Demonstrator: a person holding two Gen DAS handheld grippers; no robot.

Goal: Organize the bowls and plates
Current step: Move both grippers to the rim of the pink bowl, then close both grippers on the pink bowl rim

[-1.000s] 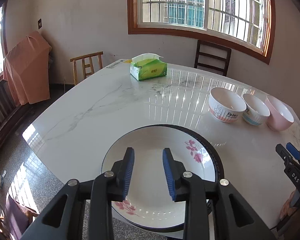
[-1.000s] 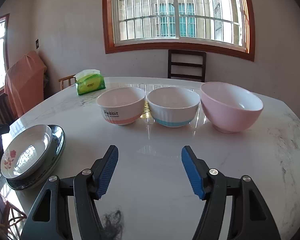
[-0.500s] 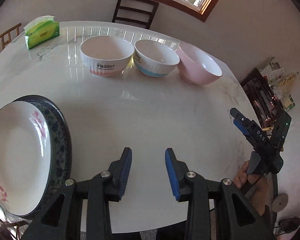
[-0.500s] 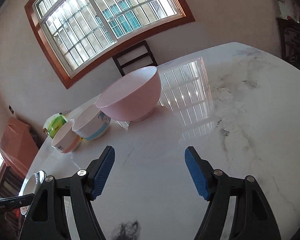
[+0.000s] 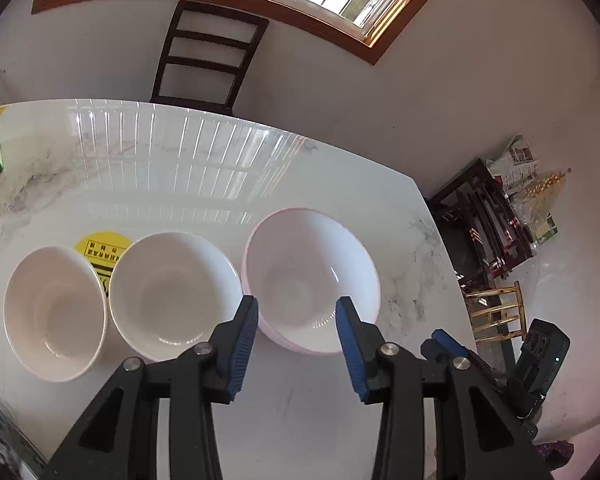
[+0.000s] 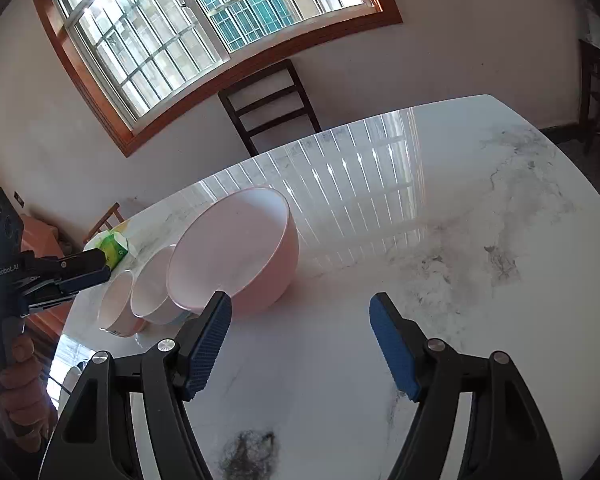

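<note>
- Left claw (image 5: 297, 322), jaws opening and empty, hovers over the pink bowl (image 5: 312, 280), apparently lining up on its near rim.
- Right claw (image 6: 300, 336) waits wide, empty, beside that bowl on the table (image 6: 460, 240).

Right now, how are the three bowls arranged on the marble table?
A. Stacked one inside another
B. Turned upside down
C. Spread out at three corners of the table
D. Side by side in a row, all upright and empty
D: the pink bowl, the middle bowl and the end bowl sit in a row on the table, open side up, with nothing inside.
</note>
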